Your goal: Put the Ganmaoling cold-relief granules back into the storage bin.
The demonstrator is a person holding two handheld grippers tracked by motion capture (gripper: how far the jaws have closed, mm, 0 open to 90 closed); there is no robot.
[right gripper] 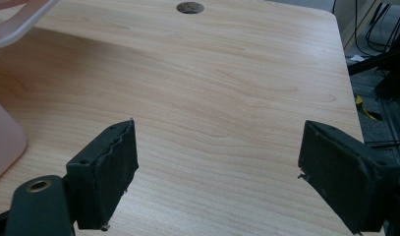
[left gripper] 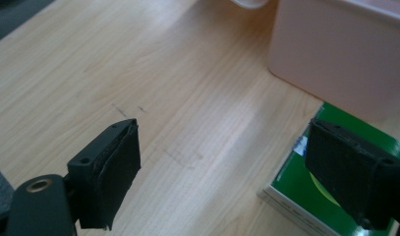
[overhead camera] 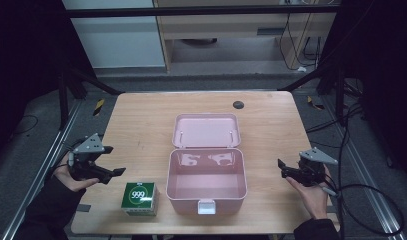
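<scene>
An open pink case [overhead camera: 183, 201] stands at the table's middle front, its lid [overhead camera: 206, 131] laid back flat and its inside bare. To its left sits a green and white carton [overhead camera: 139, 198] printed "999". My left gripper [overhead camera: 113, 161] hovers up and left of the carton, open, nothing between its jaws. In the left gripper view the left gripper [left gripper: 222, 147] is above bare wood, with the carton [left gripper: 291, 183] under the right jaw and the case wall [left gripper: 335, 54] beyond. My right gripper [overhead camera: 282, 168] is right of the case, open and holding nothing. In the right gripper view the right gripper [right gripper: 217, 142] looks over bare wood.
The wooden table [overhead camera: 141, 125] has a dark round grommet [overhead camera: 238, 104] near its far edge. Cables trail over the floor at the right. The case corner [right gripper: 3, 142] and lid edge [right gripper: 20, 19] lie left of the right gripper. Metal frame rails run along both table sides.
</scene>
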